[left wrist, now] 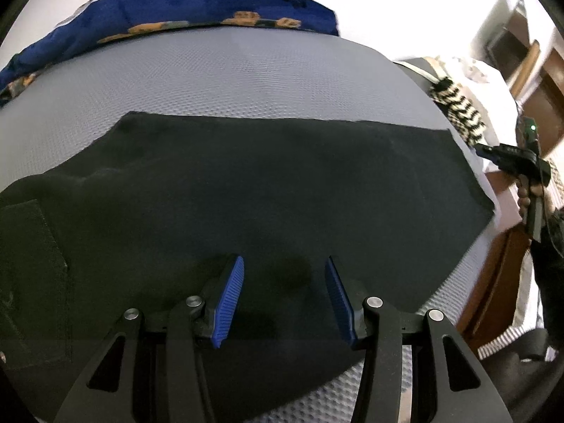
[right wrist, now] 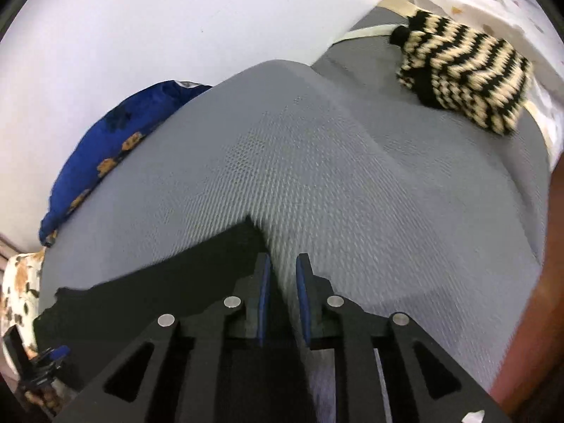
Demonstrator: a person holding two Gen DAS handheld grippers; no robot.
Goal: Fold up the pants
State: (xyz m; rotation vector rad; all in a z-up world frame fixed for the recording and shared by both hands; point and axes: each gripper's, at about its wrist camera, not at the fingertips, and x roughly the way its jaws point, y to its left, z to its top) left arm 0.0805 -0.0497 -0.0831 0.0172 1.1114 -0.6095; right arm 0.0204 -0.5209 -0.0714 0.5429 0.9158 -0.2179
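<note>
Black pants [left wrist: 268, 194] lie flat and spread across the grey mattress [left wrist: 246, 77]. My left gripper [left wrist: 284, 264] hovers over their near part, open and empty, blue pads [left wrist: 231, 296] wide apart. The right gripper shows at the far right of the left wrist view [left wrist: 493, 151], held beyond the pants' right end. In the right wrist view the right gripper [right wrist: 283, 264] stands at a corner of the pants [right wrist: 169, 292], its pads a narrow gap apart with only mattress [right wrist: 335, 176] seen between them. The left gripper shows at the lower left of that view [right wrist: 46, 359].
A blue patterned blanket [left wrist: 176, 10] lies along the mattress's far edge by the white wall. A black-and-cream striped knit item [right wrist: 461, 77] sits on the far corner of the bed. Brown wooden furniture [left wrist: 500, 275] stands at the right side.
</note>
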